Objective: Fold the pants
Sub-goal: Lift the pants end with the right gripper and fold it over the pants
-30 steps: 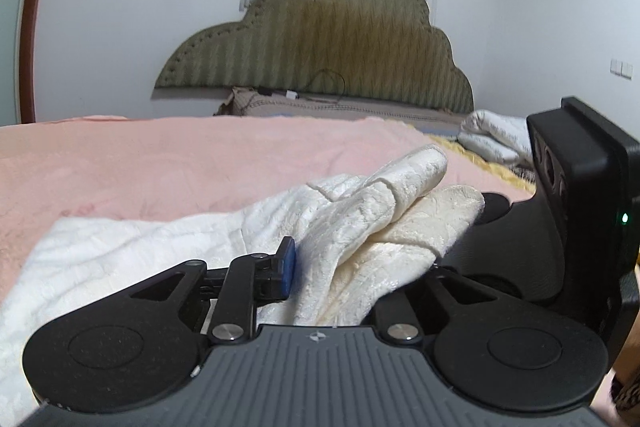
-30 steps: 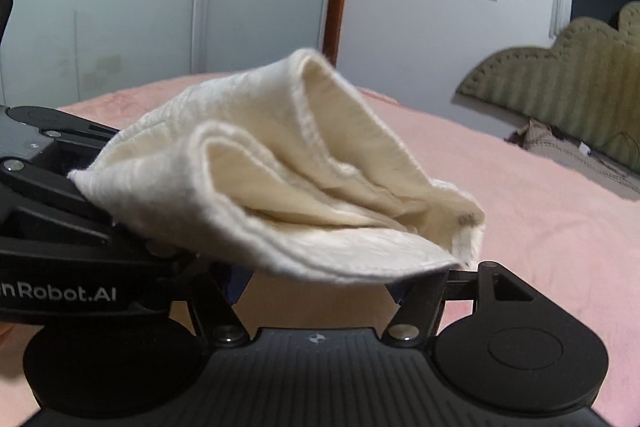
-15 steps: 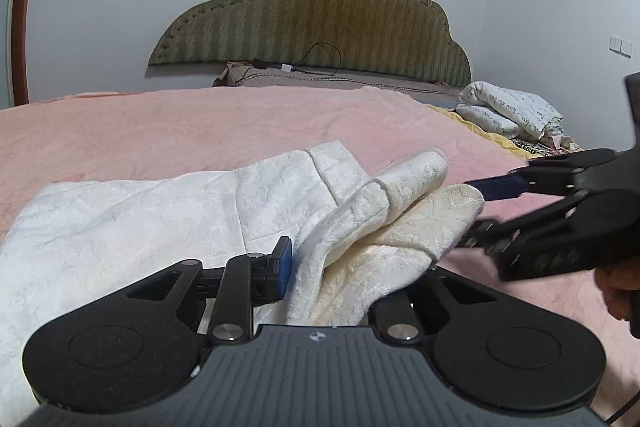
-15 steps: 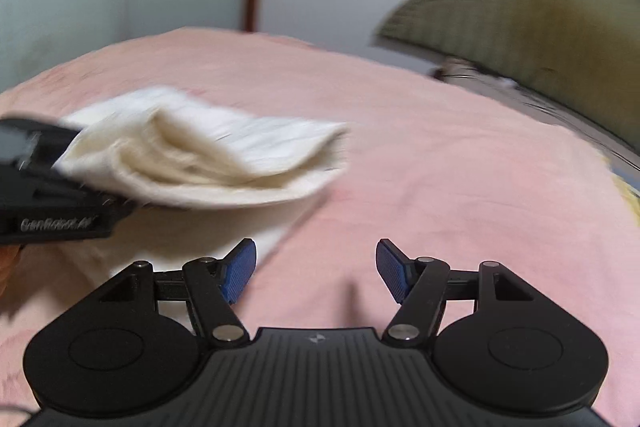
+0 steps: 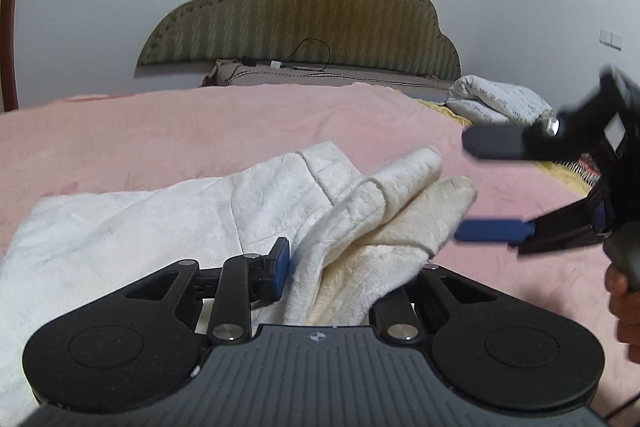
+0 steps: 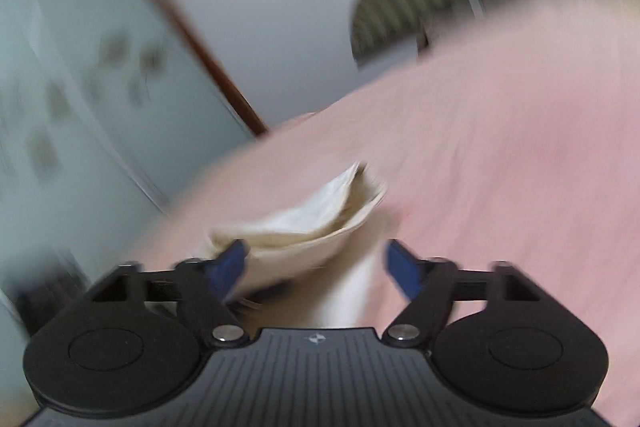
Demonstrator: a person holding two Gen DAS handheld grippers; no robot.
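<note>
Cream-white pants point(image 5: 160, 227) lie spread on the pink bed, with one folded end lifted. My left gripper point(image 5: 352, 263) is shut on that bunched end; its left blue pad point(image 5: 282, 263) shows and the right one is hidden under cloth. My right gripper point(image 5: 462, 187) comes in from the right, rolled so one finger sits above the other. Its jaws are opening, with the tip of the fold just at their mouth and untouched. In the blurred right wrist view the folded pants point(image 6: 304, 223) lie ahead of the right gripper point(image 6: 316, 263), close to its left pad point(image 6: 232, 263).
The pink bedspread point(image 5: 200, 131) stretches all around the pants. An olive padded headboard point(image 5: 312, 15) stands at the far wall. A folded white quilt point(image 5: 496, 99) lies at the back right. A person's hand point(image 5: 624, 291) holds the right gripper's handle. A flower-patterned wardrobe door point(image 6: 80, 87) is at the left.
The right gripper let go of the folded end, rolled over and drew back to the right with its jaws spreading. The left gripper stayed put, still pinching the cloth.
</note>
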